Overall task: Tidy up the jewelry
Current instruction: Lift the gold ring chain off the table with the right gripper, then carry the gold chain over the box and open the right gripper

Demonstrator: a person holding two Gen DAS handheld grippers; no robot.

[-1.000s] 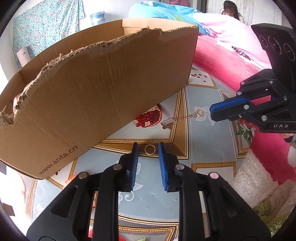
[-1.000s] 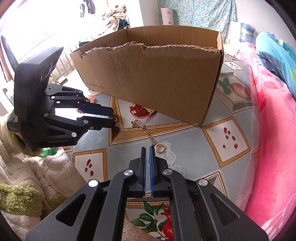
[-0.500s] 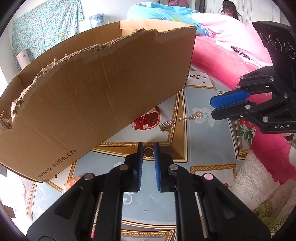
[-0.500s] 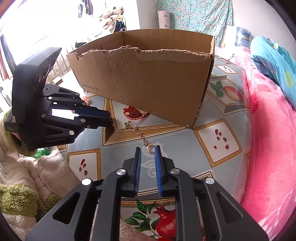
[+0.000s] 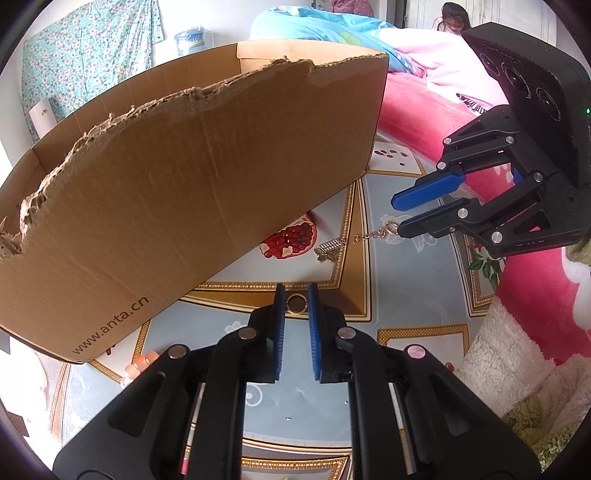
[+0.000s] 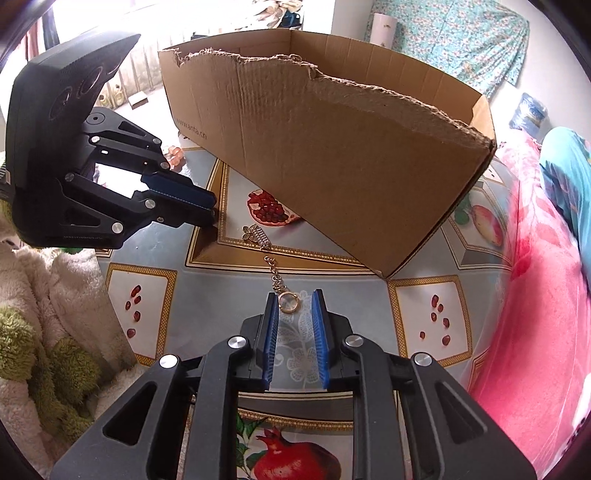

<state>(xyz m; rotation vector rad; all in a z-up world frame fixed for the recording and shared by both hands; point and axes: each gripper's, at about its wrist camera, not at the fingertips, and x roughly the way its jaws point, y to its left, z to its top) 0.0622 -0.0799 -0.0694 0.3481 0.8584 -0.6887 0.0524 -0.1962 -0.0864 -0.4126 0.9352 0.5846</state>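
Left wrist | rings [image 5: 296, 303]: one | left hand-held gripper [image 5: 295, 295]: clamped on it

White wall [image 5: 192, 14] upper centre, floral cloth [image 5: 85, 48] hanging upper left; pink bedding [image 6: 535, 258] right; bright window [image 6: 110, 11] upper left.

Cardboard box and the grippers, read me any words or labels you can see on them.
"www.anta.cn" on the box front wall, lower corner; in the right wrist view only "anta.cn" shows.
Left gripper: a faint line of lettering on its side, too small to read.
Right gripper: no legible text.
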